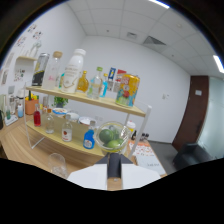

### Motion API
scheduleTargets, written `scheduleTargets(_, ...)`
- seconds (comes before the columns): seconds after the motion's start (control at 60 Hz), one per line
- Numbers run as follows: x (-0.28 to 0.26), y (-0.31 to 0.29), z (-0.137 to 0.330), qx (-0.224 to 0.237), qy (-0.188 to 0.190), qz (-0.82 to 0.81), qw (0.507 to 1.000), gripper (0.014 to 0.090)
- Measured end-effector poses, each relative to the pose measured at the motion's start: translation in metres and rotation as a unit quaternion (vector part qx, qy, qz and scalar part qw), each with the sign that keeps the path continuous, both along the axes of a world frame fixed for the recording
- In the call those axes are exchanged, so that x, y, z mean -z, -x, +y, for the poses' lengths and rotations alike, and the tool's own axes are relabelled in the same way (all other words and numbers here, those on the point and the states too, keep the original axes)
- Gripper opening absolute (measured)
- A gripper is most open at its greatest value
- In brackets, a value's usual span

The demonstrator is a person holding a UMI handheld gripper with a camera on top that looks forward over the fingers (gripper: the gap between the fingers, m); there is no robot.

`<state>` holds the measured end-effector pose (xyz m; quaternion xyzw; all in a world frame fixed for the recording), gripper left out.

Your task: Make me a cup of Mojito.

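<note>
A clear glass bowl (110,136) with green limes (106,135) in it sits right at the tips of my gripper (114,156). The two fingers meet in a narrow dark bar and look shut on the bowl's near wall. The bowl hangs in front of the lower board of a wooden shelf rack (75,97). An empty clear glass (57,163) stands on the table, left of the fingers. The fingers' lower part is hidden.
The rack's upper board holds a white bottle (74,70), clear bottles and a yellow pack (127,90). Its lower board holds small bottles, one blue (89,139). Printed sheets (147,156) lie right of the bowl. A dark door (197,115) stands beyond.
</note>
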<state>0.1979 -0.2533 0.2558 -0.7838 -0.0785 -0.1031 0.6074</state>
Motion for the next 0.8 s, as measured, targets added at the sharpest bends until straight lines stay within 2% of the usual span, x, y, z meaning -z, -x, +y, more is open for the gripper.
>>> scheduleTargets(0.15,0.093,-0.039,-0.010,0.043,0.102,0.096,0.989,0.0157)
scheduleTargets(0.317,0.178,-0.063,-0.014,0.057,0.179,0.125,0.974,0.0157)
scheduleTargets(0.417,0.208,-0.064,-0.019,0.056,0.223,0.140,0.963,0.0156)
scheduleTargets(0.6,0.242,-0.070,-0.024,0.058,0.254,0.159,0.952,0.0164)
scheduleTargets(0.75,0.249,-0.073,-0.026,0.052,0.257,0.157,0.952,0.0178)
scheduleTargets(0.783,0.252,-0.073,-0.028,0.052,0.263,0.155,0.951,0.0185)
scheduleTargets(0.8,0.253,-0.074,-0.030,0.054,0.266,0.154,0.950,0.0212)
